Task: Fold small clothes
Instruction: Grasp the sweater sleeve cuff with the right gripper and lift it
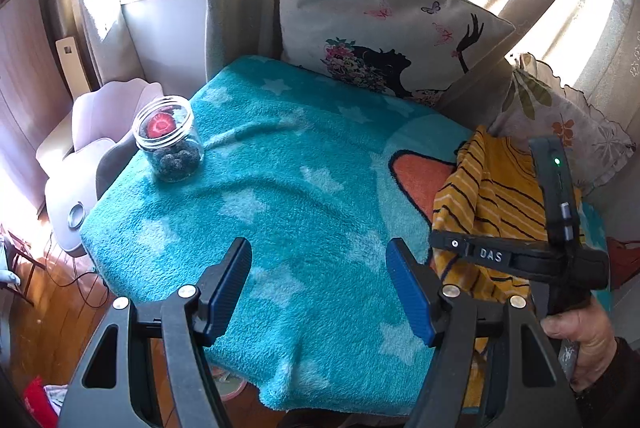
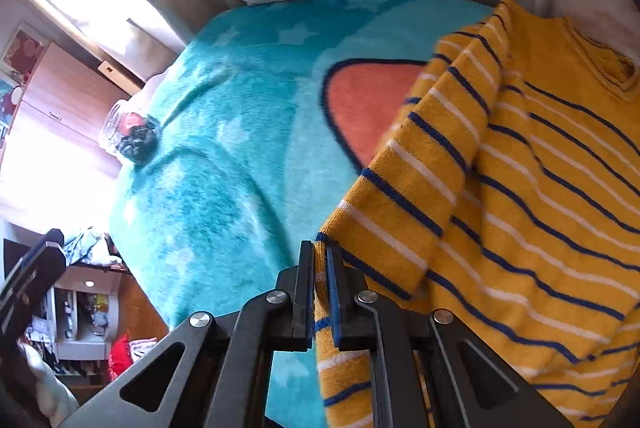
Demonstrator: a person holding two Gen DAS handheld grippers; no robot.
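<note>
A small yellow sweater point(image 2: 540, 167) with navy and white stripes lies bunched on the right side of a teal star blanket point(image 2: 224, 147). My right gripper point(image 2: 320, 268) is shut on the sweater's near-left edge, with the knit pinched between its pads. In the left wrist view the sweater point(image 1: 492, 187) sits at the right, partly behind the right tool's black body point(image 1: 560, 260), which a hand point(image 1: 580, 340) holds. My left gripper point(image 1: 320, 292) hangs open over bare blanket point(image 1: 300, 187), left of the sweater, with nothing between its fingers.
A glass jar point(image 1: 170, 139) with dark contents stands near the blanket's far-left corner. A printed pillow point(image 1: 360, 19) and a floral cushion point(image 1: 560, 115) lean along the back. The blanket's left and near edges drop off to a wooden floor point(image 1: 60, 288).
</note>
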